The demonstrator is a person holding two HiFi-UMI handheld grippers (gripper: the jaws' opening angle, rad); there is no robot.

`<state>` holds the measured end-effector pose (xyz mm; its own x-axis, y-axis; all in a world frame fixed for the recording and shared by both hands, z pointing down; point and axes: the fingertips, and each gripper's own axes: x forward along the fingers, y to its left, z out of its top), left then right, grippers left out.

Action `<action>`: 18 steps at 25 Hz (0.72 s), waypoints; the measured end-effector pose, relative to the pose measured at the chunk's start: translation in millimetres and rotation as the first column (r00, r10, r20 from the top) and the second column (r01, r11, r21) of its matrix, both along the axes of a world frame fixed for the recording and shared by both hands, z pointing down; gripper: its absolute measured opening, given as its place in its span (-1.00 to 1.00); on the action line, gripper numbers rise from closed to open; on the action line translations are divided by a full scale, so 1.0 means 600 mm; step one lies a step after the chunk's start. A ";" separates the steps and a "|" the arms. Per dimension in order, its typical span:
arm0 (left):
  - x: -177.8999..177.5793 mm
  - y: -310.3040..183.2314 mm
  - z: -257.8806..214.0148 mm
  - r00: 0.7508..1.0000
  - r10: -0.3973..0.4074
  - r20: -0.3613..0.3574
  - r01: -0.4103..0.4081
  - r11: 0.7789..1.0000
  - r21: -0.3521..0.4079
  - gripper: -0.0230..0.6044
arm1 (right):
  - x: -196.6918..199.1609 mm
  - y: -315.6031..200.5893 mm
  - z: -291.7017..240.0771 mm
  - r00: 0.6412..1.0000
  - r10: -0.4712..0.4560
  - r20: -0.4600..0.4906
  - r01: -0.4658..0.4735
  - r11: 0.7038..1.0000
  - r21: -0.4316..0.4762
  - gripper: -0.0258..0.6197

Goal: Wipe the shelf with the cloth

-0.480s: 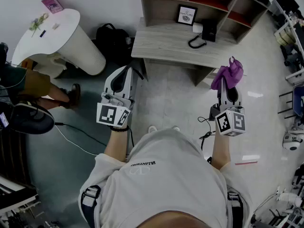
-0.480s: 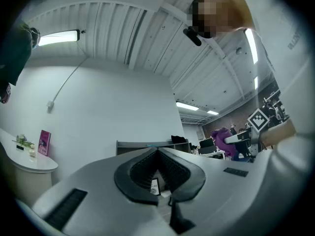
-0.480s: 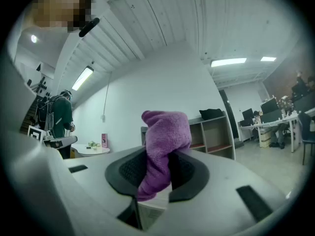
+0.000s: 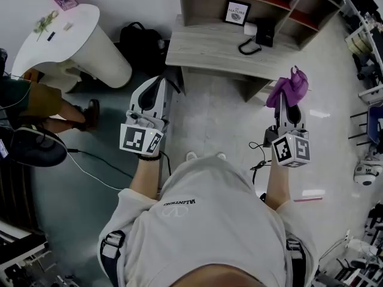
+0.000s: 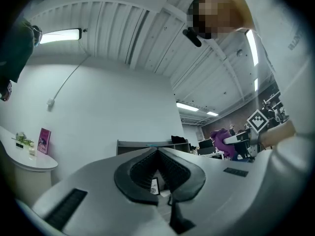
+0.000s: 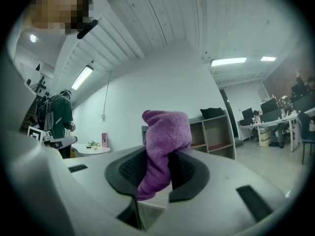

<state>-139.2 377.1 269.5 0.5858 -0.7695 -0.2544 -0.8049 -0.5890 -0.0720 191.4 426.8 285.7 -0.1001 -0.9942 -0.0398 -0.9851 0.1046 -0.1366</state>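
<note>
While the person held both tools out over the floor, the left gripper (image 4: 159, 84) had its jaws pressed together on nothing, and the right gripper (image 4: 287, 103) was clamped on a bunched purple cloth (image 4: 289, 86) that stuck out past its tips. Farther off stood the low wooden shelf (image 4: 209, 55), well apart from the cloth, bearing a framed picture (image 4: 236, 12) and a dark telephone (image 4: 262, 36). A black bag (image 4: 140, 43) and a round white table (image 4: 78, 37) stood at the far left.
</note>
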 end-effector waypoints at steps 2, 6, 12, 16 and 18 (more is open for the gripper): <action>-0.004 -0.002 0.003 1.000 0.006 -0.003 -0.006 1.000 -0.006 -0.93 | -0.006 0.000 0.002 1.000 0.002 -0.003 -0.002 1.000 -0.005 -0.62; -0.017 -0.008 0.008 1.000 0.020 -0.010 -0.020 1.000 -0.010 -0.93 | -0.026 -0.005 0.004 1.000 0.005 -0.004 -0.005 1.000 -0.008 -0.62; -0.044 -0.020 0.019 0.999 0.048 -0.010 -0.048 0.999 -0.015 -0.93 | -0.051 -0.012 0.009 0.999 0.031 -0.011 -0.031 1.000 -0.005 -0.62; -0.063 -0.034 0.034 0.999 0.047 -0.012 -0.047 0.998 -0.035 -0.93 | -0.066 -0.021 0.023 0.999 0.035 -0.014 -0.036 0.999 -0.028 -0.62; -0.068 -0.042 0.039 0.999 0.044 -0.008 -0.044 0.998 -0.039 -0.93 | -0.067 -0.030 0.028 0.999 0.036 -0.019 -0.037 0.999 -0.035 -0.62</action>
<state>-180.1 352.1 293.0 0.6177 -0.7523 -0.2291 -0.7785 -0.6262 -0.0430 151.1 409.1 302.6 -0.0643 -0.9979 -0.0034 -0.9906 0.0642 -0.1211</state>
